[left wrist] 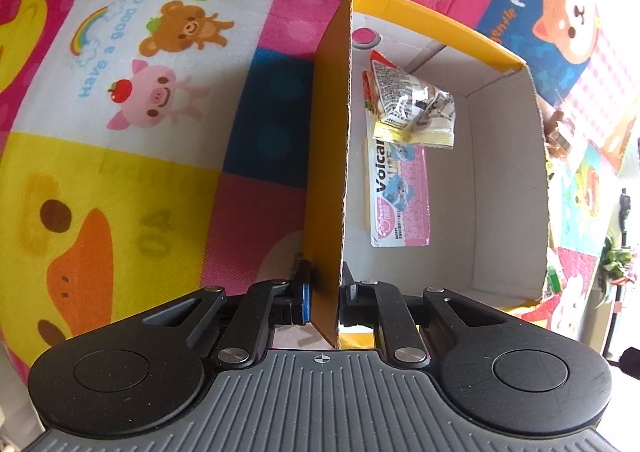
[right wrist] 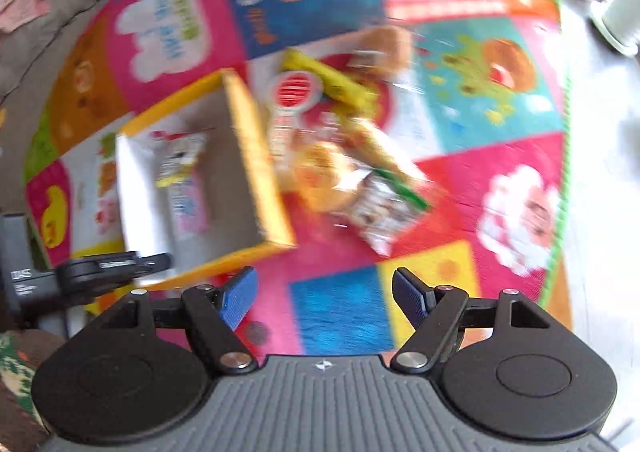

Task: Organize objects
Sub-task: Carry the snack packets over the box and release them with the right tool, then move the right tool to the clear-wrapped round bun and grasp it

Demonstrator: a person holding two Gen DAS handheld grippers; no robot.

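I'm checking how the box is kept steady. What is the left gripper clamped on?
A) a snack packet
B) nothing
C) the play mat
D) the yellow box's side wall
D: the left gripper has its jaws closed on the yellow box's side wall, one pad on each face.

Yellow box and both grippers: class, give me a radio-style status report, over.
Left gripper shut on yellow box wall. Right gripper open, empty. Two snack packets in box, snack pile on mat beside it. Nothing blocking.

Matt cardboard box (left wrist: 328, 172), glossy foil packets (left wrist: 404, 200), woven cloth mat (left wrist: 140, 172)
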